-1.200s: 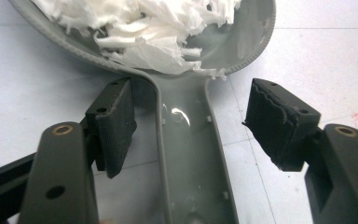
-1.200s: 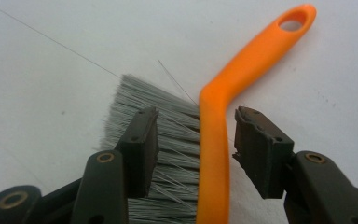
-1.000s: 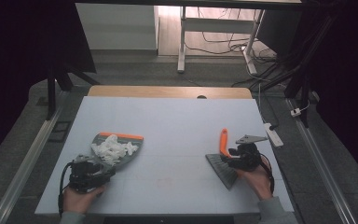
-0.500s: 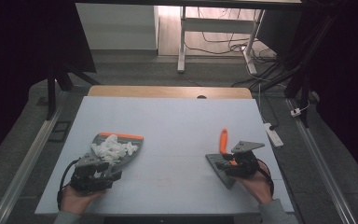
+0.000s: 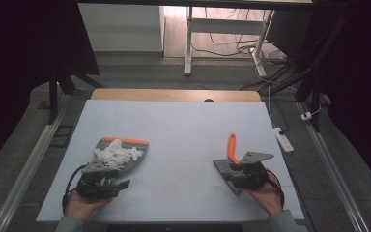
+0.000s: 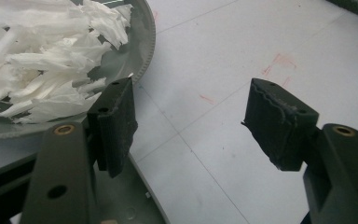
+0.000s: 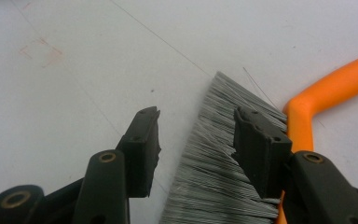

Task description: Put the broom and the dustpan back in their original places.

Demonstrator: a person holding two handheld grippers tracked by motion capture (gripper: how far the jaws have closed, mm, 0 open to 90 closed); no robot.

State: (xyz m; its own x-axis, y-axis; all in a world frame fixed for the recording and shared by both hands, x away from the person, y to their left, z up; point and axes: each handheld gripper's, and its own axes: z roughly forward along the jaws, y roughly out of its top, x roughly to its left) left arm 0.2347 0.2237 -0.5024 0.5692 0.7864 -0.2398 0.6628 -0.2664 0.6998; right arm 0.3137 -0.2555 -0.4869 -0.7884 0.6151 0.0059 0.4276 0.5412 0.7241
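A grey dustpan (image 5: 125, 152) with an orange far edge lies on the left of the table, and a heap of white shredded paper (image 5: 116, 153) rests in it. My left gripper (image 5: 116, 182) sits at the pan's near end. In the left gripper view it (image 6: 189, 121) is open with bare table in the gap, one pad (image 6: 116, 123) above the dustpan's rim (image 6: 147, 60) beside the paper (image 6: 42, 65). On the right lies a brush (image 5: 223, 170) with an orange handle (image 5: 232, 145). My right gripper (image 5: 237, 172) (image 7: 196, 149) hovers open over its grey bristles (image 7: 219, 186), next to the handle (image 7: 326, 93).
The white table top (image 5: 183, 135) has a wooden strip along its far edge. A white power strip (image 5: 282, 137) lies off the table's right side. Desk legs and cables (image 5: 232, 43) stand on the floor beyond.
My right gripper has drawn back a little toward the table's near edge over the brush. The left gripper, the dustpan and the brush have stayed put.
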